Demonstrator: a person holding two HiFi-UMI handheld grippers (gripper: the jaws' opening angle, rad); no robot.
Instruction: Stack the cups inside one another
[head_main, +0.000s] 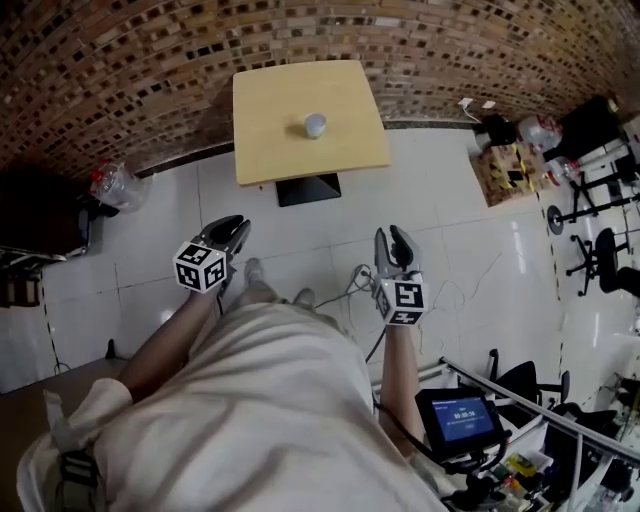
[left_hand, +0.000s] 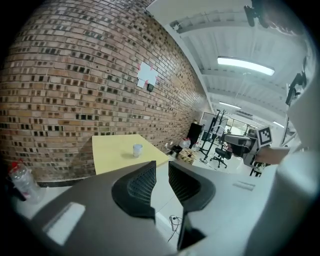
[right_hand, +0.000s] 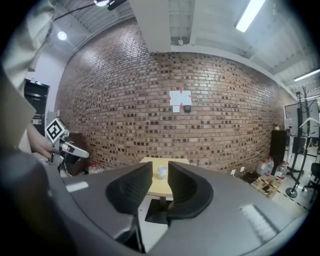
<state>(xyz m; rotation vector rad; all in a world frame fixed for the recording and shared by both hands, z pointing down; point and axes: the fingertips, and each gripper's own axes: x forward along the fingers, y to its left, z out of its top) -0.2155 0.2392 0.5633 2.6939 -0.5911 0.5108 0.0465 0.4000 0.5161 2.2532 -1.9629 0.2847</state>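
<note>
One small pale cup (head_main: 315, 125) stands alone near the middle of a yellow square table (head_main: 270, 150) by the brick wall; whether it is a single cup or several nested I cannot tell. Both grippers hang over the white floor, well short of the table. My left gripper (head_main: 238, 228) has a narrow gap between its jaws and nothing in it; its own view shows the cup (left_hand: 137, 149) far ahead on the table (left_hand: 110, 150). My right gripper (head_main: 395, 238) is also slightly open and empty, with the distant cup (right_hand: 162, 172) visible through the gap.
A dark pedestal base (head_main: 307, 188) sits under the table. A plastic bottle (head_main: 113, 185) lies at the wall on the left. A box of bottles (head_main: 510, 165) and office chairs (head_main: 600, 255) stand at the right. Cables (head_main: 355, 280) trail on the floor; a small screen (head_main: 462, 418) is near me.
</note>
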